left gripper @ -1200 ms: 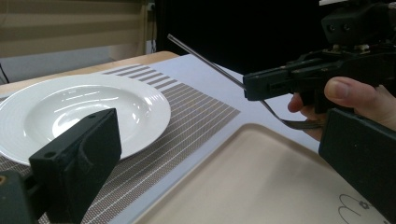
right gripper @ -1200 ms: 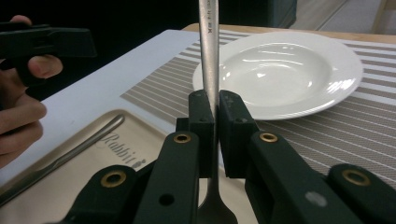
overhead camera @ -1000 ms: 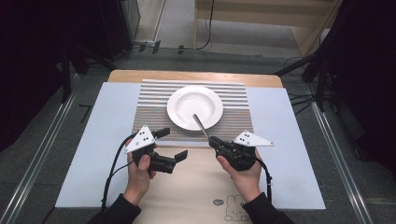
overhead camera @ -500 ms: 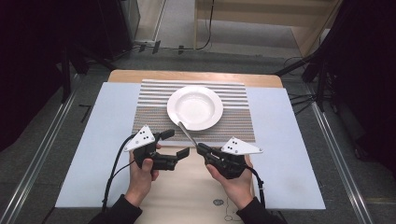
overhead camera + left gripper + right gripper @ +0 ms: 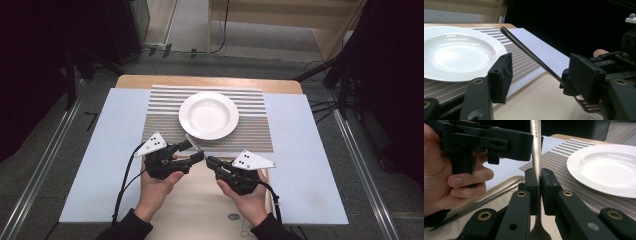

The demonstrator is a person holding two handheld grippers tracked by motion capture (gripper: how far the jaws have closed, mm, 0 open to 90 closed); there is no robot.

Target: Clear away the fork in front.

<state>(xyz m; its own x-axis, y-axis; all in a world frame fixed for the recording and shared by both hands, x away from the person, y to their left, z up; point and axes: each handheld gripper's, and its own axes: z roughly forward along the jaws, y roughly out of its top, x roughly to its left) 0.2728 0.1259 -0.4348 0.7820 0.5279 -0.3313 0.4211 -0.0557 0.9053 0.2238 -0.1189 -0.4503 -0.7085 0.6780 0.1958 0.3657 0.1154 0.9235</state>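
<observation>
My right gripper (image 5: 210, 161) (image 5: 539, 185) is shut on a metal fork (image 5: 193, 144) (image 5: 535, 150) near the neck, so the handle sticks up and away toward the white plate (image 5: 208, 115). My left gripper (image 5: 192, 151) (image 5: 541, 75) has its two jaws either side of that handle (image 5: 529, 51). Those jaws have just been closing, and a gap still shows on one side. The fork's tines (image 5: 587, 107) hang below the right gripper. Both grippers meet over the beige mat (image 5: 200, 210), just in front of the plate.
The empty plate (image 5: 604, 167) sits on a striped placemat (image 5: 160, 120) over a pale blue sheet (image 5: 110, 150). A knife (image 5: 479, 202) lies flat on the beige mat under the left hand. Dark stands and rails flank the table.
The right gripper carried the fork left and off the plate, bringing its handle between the left gripper's jaws. The left jaws have narrowed around it.
</observation>
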